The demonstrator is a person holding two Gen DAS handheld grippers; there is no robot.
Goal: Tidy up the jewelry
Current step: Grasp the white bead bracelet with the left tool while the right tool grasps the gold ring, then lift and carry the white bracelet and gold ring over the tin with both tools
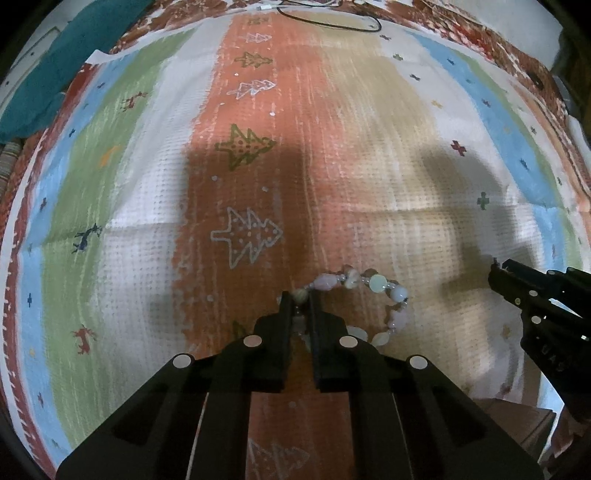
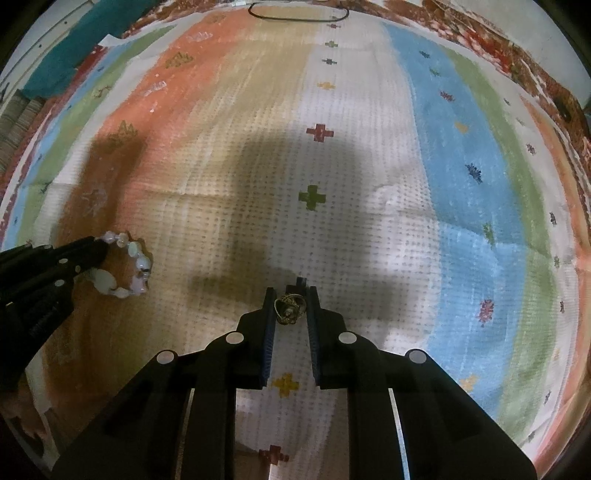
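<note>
A bracelet of pale pink, white and green beads hangs in a loop from my left gripper, which is shut on one side of it above the striped cloth. The bracelet also shows in the right wrist view, at the left gripper's tip. My right gripper is shut on a small gold-coloured ring held between its blue pads. In the left wrist view the right gripper enters from the right; the ring is hidden there.
A striped cloth with tree, deer and cross patterns covers the surface. A black cable loop lies at the far edge. A teal fabric lies at the far left. A brown wooden edge shows at lower right.
</note>
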